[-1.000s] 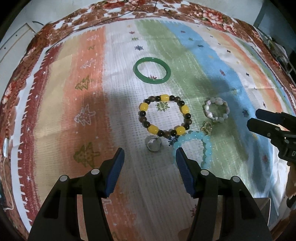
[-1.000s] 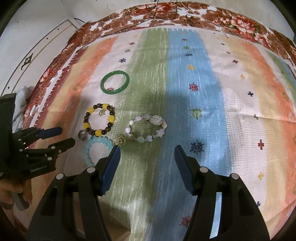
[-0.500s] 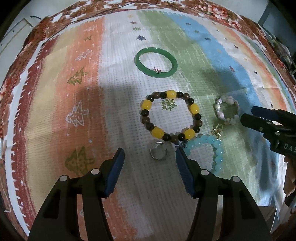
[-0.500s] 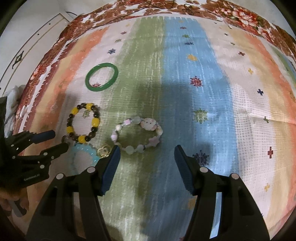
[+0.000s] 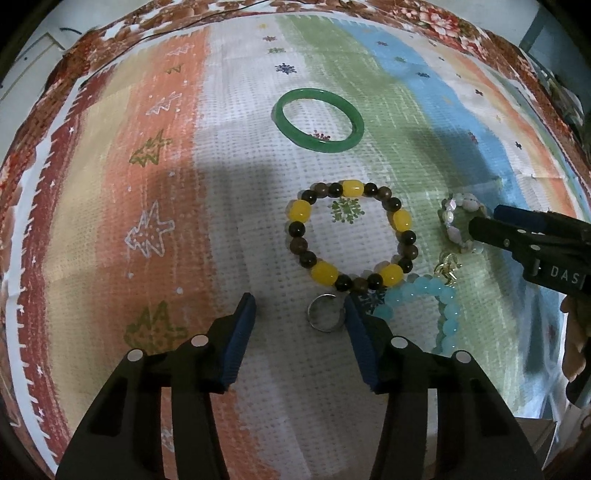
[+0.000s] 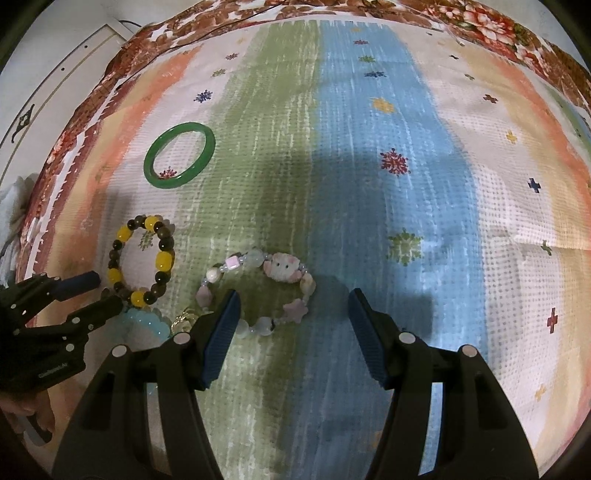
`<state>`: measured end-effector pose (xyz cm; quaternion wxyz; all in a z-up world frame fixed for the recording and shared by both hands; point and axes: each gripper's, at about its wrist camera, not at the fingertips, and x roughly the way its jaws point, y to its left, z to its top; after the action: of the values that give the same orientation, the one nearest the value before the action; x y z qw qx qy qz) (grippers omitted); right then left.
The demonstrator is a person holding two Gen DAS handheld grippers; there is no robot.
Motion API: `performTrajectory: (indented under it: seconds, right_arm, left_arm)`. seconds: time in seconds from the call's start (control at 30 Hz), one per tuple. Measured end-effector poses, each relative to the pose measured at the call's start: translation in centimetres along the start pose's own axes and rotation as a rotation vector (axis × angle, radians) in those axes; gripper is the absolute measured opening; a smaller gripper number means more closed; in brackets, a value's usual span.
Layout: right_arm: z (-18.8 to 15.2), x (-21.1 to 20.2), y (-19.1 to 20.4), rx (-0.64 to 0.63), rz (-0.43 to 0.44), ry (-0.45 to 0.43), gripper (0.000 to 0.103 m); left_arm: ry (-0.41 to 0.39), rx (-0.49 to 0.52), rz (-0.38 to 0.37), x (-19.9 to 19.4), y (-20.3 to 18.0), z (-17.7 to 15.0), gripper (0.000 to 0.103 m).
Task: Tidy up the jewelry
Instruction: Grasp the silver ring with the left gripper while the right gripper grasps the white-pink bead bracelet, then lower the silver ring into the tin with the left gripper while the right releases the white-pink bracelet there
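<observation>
Jewelry lies on a striped cloth (image 5: 147, 184). My left gripper (image 5: 299, 306) is open, and a silver ring (image 5: 325, 314) lies just inside its right finger. Beyond are a yellow-and-brown bead bracelet (image 5: 351, 236), a green bangle (image 5: 319, 120) and a light blue bead bracelet (image 5: 439, 299) with a gold charm (image 5: 448, 266). My right gripper (image 6: 293, 306) is open over the near edge of a pink-and-white bead bracelet (image 6: 258, 291). That bracelet also shows in the left wrist view (image 5: 458, 221).
The cloth has a red floral border (image 6: 480, 14) at the far edge. A pale floor or wall panel (image 6: 55, 81) lies beyond it on the left. The blue and orange stripes (image 6: 480, 184) to the right carry only printed patterns.
Both grippers have moved forward and down toward the jewelry. The ring now lies between the left fingers, and the pink-and-white bracelet now reaches between the right fingers. Both stay open.
</observation>
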<state>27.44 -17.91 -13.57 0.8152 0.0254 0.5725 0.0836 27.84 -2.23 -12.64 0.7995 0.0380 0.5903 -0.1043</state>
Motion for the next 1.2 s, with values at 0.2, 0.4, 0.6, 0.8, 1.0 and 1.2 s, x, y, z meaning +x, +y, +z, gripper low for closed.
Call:
performTrajectory:
  seconds: [0.2,0.4,0.6,0.8,1.0,1.2]
  right_arm:
    - [-0.3,0.1,0.2,-0.031,-0.062,-0.005,0.034]
    - [-0.7,-0.1,-0.1,-0.038,-0.045,-0.003,0.008]
    - [-1.1,-1.8,0.1,-0.038,-0.026,-0.029,0.008]
    - [-2.1,-4.4,1.0,-0.049,-0.007,-0.066,0.008]
    - [-3.5,-6.8,1.8,-0.063,-0.001,-0.099,0.008]
    - [-4.5,-9.4,3.3,-0.105,-0.012,-0.15,0.008]
  left_arm:
    - [-0.012,0.054,0.034,0.0,-0.8,-0.2,0.026]
    - [-0.01,0.065,0.032,-0.1,-1.0,-0.2,0.02]
    - [-0.034,0.058,0.014,-1.5,-1.1,-0.3,0.02]
    - [-0.076,0.052,-0.008,-3.7,-1.7,-0.8,0.02]
    - [-0.108,0.042,-0.035,-5.7,-1.9,-1.7,0.02]
    - [-0.156,0.046,-0.074,-8.8,-2.6,-2.9,0.02]
